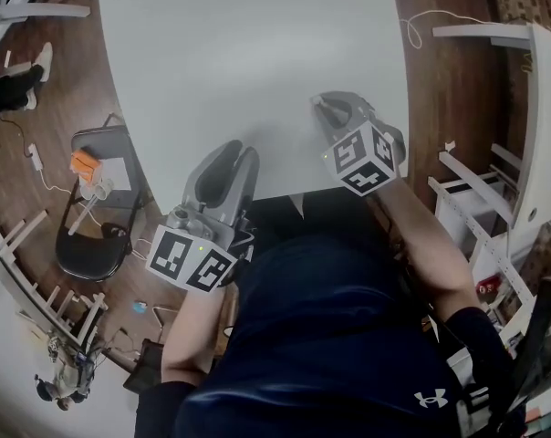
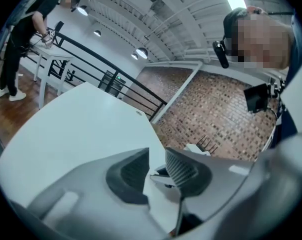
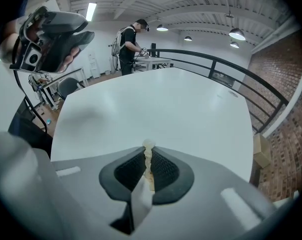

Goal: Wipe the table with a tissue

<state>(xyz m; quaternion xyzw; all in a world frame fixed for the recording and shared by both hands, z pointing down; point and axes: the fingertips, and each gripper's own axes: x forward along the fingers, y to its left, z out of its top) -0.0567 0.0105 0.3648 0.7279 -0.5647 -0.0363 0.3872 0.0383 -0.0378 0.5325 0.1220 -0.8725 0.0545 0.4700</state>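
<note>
Tissue [image 3: 146, 151], a thin crumpled cream-white strip, is grasped in your right gripper [image 3: 147, 169]. The jaws are clenched on it and its tip pokes out past them. This gripper is over the near part of the large white rounded table [image 1: 248, 44]; whether the tissue touches the surface is unclear. Your left gripper [image 2: 157, 170] is released, jaws apart and empty, at the table's near edge.

Right gripper [image 1: 328, 106], tissue [image 3: 148, 146] lodged in it: held over the bench's [image 1: 257, 53] near edge, rightward. Left gripper [image 1: 232, 153]: same edge, leftward. Chair [image 1: 88, 252]: left of bench.
</note>
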